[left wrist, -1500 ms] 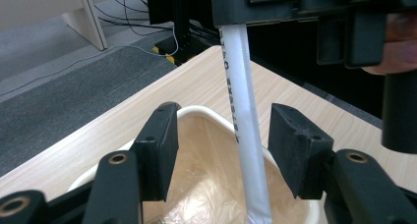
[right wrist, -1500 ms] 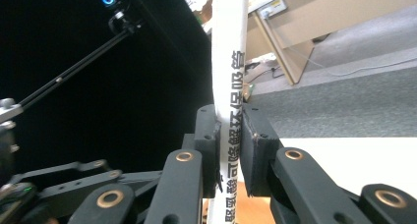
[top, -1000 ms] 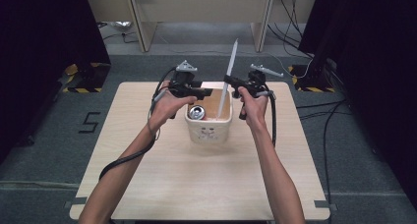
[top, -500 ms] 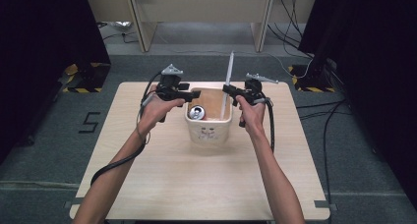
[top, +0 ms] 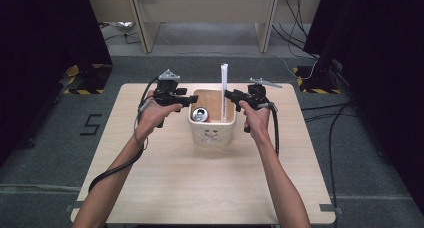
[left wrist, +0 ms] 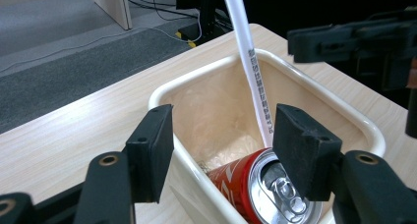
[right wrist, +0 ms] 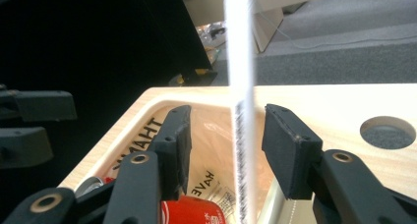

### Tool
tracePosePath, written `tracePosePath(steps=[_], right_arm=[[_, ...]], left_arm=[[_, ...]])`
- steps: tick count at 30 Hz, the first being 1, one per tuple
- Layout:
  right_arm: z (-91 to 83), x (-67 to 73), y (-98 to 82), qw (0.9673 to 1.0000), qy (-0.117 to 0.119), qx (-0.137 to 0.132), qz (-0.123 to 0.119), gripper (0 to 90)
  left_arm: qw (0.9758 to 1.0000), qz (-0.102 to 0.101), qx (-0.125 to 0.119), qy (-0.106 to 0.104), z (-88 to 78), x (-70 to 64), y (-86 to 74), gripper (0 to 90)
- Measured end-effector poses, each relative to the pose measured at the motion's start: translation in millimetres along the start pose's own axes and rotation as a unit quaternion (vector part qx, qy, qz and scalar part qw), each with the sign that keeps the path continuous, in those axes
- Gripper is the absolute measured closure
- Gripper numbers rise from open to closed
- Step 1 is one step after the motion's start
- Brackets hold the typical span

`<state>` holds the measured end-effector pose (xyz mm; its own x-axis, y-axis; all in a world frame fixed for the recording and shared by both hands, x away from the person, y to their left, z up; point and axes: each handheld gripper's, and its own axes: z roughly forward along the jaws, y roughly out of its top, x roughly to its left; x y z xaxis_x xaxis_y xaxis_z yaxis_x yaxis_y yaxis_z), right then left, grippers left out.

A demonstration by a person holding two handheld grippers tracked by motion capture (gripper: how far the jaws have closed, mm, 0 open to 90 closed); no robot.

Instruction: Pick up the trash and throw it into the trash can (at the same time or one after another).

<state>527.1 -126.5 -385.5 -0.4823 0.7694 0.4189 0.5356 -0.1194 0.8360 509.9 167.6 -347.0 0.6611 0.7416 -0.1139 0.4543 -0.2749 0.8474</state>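
A cream plastic bin [top: 211, 135] stands mid-table, holding a red soda can [top: 200, 114] and a long white wrapped stick [top: 223, 88] that stands nearly upright. My left gripper [top: 187, 99] is open at the bin's left rim; one jaw is outside the wall, the other over the can [left wrist: 265, 184]. My right gripper [top: 229, 94] is at the right rim. Its jaws have just been opening, and the stick [right wrist: 239, 62] stands between them with a gap on each side. The stick [left wrist: 251, 62] leans on the bin's inner wall.
Crumpled clear plastic wrap [left wrist: 216, 121] with print lies in the bin under the can. The wooden table [top: 165, 188] has a round hole [right wrist: 388, 132] near the right gripper. Desk legs and cables stand on the grey floor beyond the far edge.
The right gripper's jaws opened off the white stick, which went from leaning to nearly upright in the bin. The left gripper shifted left and lower to the bin's rim.
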Motion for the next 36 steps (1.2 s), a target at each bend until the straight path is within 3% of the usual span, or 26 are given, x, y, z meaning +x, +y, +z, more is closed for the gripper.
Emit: tracePosePath(steps=[5, 15, 20, 27, 36], right_arm=[[-11.5, -2.4, 4.9, 0.9999, -0.011, -0.006, -0.008, 45.3], [-40.0, -8.3, 10.7, 0.9977, -0.04, 0.011, -0.054, 31.5], [-55.7, -13.0, 7.3, 0.9927, -0.079, 0.03, -0.086, 23.7], [-73.0, -24.4, -4.9, 0.9839, -0.126, 0.048, -0.118, 21.8], [-93.0, -32.9, -23.9, 0.9793, -0.144, 0.06, -0.129, 21.2]], left_arm=[[1.0, 0.001, 0.004, -0.001, -1.3, 0.7, -1.7, 40.3], [1.0, -0.005, 0.002, 0.005, -10.0, 8.5, -8.2, 39.4], [0.9999, -0.011, -0.002, 0.009, -18.3, 14.3, -14.1, 39.2], [0.9997, -0.018, -0.007, 0.011, -28.0, 20.5, -20.5, 39.2], [0.9994, -0.031, -0.012, 0.009, -34.5, 23.4, -30.8, 36.0]])
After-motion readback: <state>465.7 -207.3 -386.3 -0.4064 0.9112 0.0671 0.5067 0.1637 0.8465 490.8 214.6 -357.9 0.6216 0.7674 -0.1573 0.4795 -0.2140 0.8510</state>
